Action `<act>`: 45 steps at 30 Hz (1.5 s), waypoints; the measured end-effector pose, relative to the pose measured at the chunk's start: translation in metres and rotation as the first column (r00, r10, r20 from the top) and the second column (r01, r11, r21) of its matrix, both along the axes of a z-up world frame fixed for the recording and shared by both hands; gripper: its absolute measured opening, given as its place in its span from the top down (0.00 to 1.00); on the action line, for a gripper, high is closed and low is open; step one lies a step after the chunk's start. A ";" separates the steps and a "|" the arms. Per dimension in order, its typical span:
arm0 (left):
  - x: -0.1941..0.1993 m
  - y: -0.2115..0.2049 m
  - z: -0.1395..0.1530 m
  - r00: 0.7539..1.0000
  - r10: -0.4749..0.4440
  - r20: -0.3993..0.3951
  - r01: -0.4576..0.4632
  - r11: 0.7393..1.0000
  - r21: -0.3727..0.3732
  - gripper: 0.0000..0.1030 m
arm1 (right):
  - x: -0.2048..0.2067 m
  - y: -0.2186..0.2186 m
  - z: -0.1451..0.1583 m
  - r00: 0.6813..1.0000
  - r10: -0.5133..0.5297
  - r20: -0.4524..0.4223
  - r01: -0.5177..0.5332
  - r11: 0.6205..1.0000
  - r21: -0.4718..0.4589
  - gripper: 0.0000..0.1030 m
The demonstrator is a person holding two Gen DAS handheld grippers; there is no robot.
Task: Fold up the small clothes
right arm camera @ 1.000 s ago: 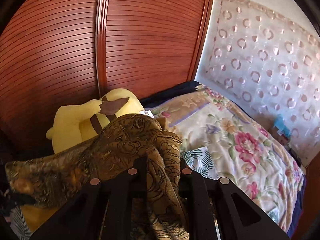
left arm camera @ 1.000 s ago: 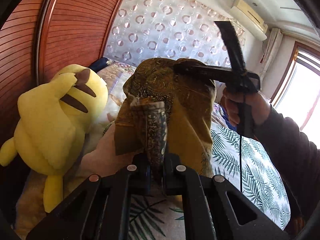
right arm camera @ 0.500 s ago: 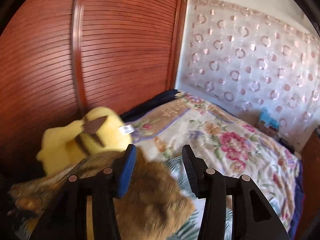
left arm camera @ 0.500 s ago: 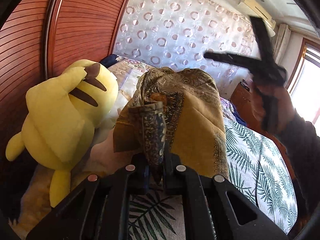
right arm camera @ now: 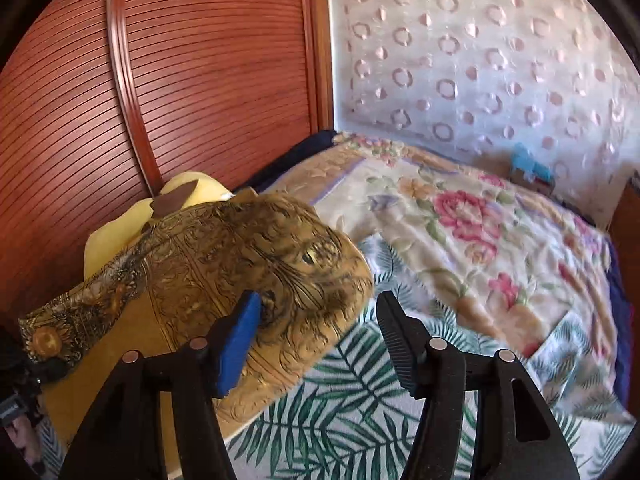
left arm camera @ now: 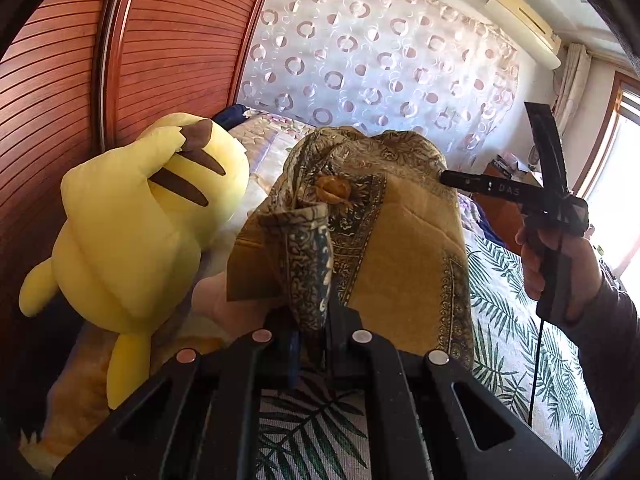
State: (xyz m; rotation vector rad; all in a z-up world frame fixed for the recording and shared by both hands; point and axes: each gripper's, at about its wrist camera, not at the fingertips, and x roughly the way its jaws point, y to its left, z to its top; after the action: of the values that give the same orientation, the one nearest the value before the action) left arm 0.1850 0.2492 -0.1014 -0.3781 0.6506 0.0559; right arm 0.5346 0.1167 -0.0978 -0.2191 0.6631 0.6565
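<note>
A brown and gold patterned garment [left arm camera: 400,232] hangs bunched above the bed, and my left gripper [left arm camera: 310,320] is shut on a gathered corner of it. In the right wrist view the same garment [right arm camera: 224,276] droops at the left. My right gripper [right arm camera: 320,320] stands with its jaws opening; the cloth's edge lies against the blue left pad [right arm camera: 240,340] and the pads do not press on it. In the left wrist view the right gripper [left arm camera: 460,178] sits by the garment's far right edge, held by a hand [left arm camera: 560,264].
A yellow plush toy [left arm camera: 136,220] lies at the left against a slatted wooden wardrobe [right arm camera: 180,80]. The bed has a palm-leaf sheet [right arm camera: 360,420] and a floral blanket [right arm camera: 460,220]. A patterned curtain [left arm camera: 380,52] hangs behind, with a window at the far right.
My right gripper has let go of the garment and opened, sliding right and rolling. The released cloth has dropped to the left. My left gripper keeps its hold.
</note>
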 end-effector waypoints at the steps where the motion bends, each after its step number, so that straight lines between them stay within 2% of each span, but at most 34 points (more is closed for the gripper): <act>1: 0.000 0.000 0.000 1.000 0.001 0.000 -0.001 1.000 0.000 0.91 | 0.001 -0.001 -0.002 1.000 -0.010 -0.013 0.010 1.000 0.007 0.38; 5: 0.000 0.000 0.000 1.000 0.003 -0.005 -0.003 1.000 0.001 0.91 | 0.019 0.001 -0.003 0.992 -0.003 -0.129 0.010 0.998 0.055 0.38; 8: 0.000 -0.001 0.000 1.000 0.003 -0.005 -0.003 1.000 0.004 0.91 | 0.036 0.009 -0.007 0.972 0.033 -0.233 -0.012 0.996 0.093 0.38; 9: 0.000 -0.001 0.000 1.000 0.003 -0.004 -0.003 1.000 0.007 0.91 | 0.040 0.011 -0.007 0.968 0.044 -0.247 -0.018 0.994 0.107 0.41; 10: 0.000 -0.001 0.000 1.000 0.003 -0.004 -0.003 1.000 0.011 0.91 | 0.042 0.014 -0.005 0.966 0.061 -0.252 -0.032 0.993 0.118 0.55; 11: -0.001 -0.001 0.000 1.000 0.001 -0.004 -0.001 1.000 0.011 0.91 | 0.040 0.017 -0.001 0.971 0.074 -0.229 -0.048 0.992 0.118 0.64; 13: -0.002 -0.003 0.000 1.000 -0.002 -0.005 0.002 1.000 0.013 0.91 | 0.033 0.027 0.010 0.982 0.105 -0.159 -0.090 0.991 0.099 0.74; 15: -0.003 -0.006 0.000 1.000 -0.006 -0.007 0.006 1.000 0.010 0.91 | 0.026 0.036 0.024 0.989 0.117 -0.090 -0.108 0.990 0.090 0.75; 18: -0.002 -0.009 0.000 1.000 -0.008 -0.014 0.008 1.000 0.012 0.91 | 0.019 0.044 0.037 0.992 0.115 -0.057 -0.109 0.989 0.096 0.75; 21: -0.002 -0.009 0.001 1.000 -0.011 -0.026 0.011 1.000 0.014 0.90 | 0.013 0.050 0.024 0.998 0.058 -0.026 -0.058 0.998 -0.022 0.64; 22: -0.003 -0.009 0.002 1.000 -0.013 -0.023 0.013 1.000 0.017 0.86 | 0.012 0.049 0.017 0.999 0.035 -0.002 -0.035 0.998 -0.059 0.61; 24: -0.005 -0.009 0.006 1.000 -0.008 -0.020 0.009 0.999 0.050 0.78 | 0.004 0.047 0.014 0.999 0.008 0.043 -0.004 0.997 -0.075 0.54; 26: -0.008 -0.010 0.011 1.000 -0.015 -0.014 0.016 0.997 0.069 0.67 | -0.007 0.043 0.017 0.995 -0.012 0.099 0.016 0.999 -0.044 0.53; 27: -0.010 -0.010 0.013 1.000 -0.013 -0.006 0.014 0.997 0.079 0.56 | -0.013 0.042 0.019 0.992 -0.008 0.124 0.010 1.000 -0.021 0.53; 28: -0.013 -0.010 0.016 1.000 -0.009 0.001 0.009 0.996 0.091 0.51 | -0.021 0.045 0.022 0.990 0.005 0.142 -0.006 1.000 0.005 0.53; 29: -0.016 -0.011 0.021 1.000 -0.008 0.008 0.008 0.994 0.110 0.48 | -0.026 0.047 0.022 0.989 0.021 0.149 -0.025 0.999 0.028 0.53; 31: -0.020 -0.013 0.029 1.000 -0.005 0.017 0.003 0.990 0.140 0.26 | -0.031 0.054 0.017 0.990 0.044 0.133 -0.048 0.998 0.028 0.53; 32: -0.024 -0.015 0.034 1.000 -0.004 0.027 -0.001 0.987 0.161 0.23 | -0.031 0.058 0.011 0.992 0.061 0.112 -0.063 0.998 0.015 0.53; 35: -0.031 -0.018 0.048 0.999 0.010 0.040 -0.018 0.976 0.218 0.21 | -0.014 0.069 -0.011 0.997 0.061 0.036 -0.059 0.996 -0.062 0.53; 36: -0.032 -0.020 0.052 0.999 0.005 0.040 -0.014 0.974 0.225 0.19 | -0.010 0.065 -0.014 0.998 0.053 0.023 -0.052 0.997 -0.054 0.53; 37: -0.034 -0.022 0.055 0.999 -0.004 0.041 -0.006 0.973 0.232 0.16 | -0.009 0.060 -0.013 0.999 0.046 0.024 -0.045 0.999 -0.028 0.53; 40: -0.041 -0.029 0.063 0.998 -0.014 0.056 -0.001 0.965 0.263 0.16 | -0.022 0.043 0.003 1.000 0.005 0.029 -0.006 0.999 0.035 0.53; 45: -0.048 -0.044 0.074 0.996 -0.050 0.079 0.029 0.966 0.256 0.16 | -0.073 0.015 0.028 0.997 0.020 0.069 -0.022 0.999 0.038 0.53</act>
State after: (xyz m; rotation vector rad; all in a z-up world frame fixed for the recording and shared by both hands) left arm 0.1369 0.2049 -0.0272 -0.1183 0.5587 0.0842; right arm 0.4615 0.1313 -0.0697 -0.2120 0.5824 0.6787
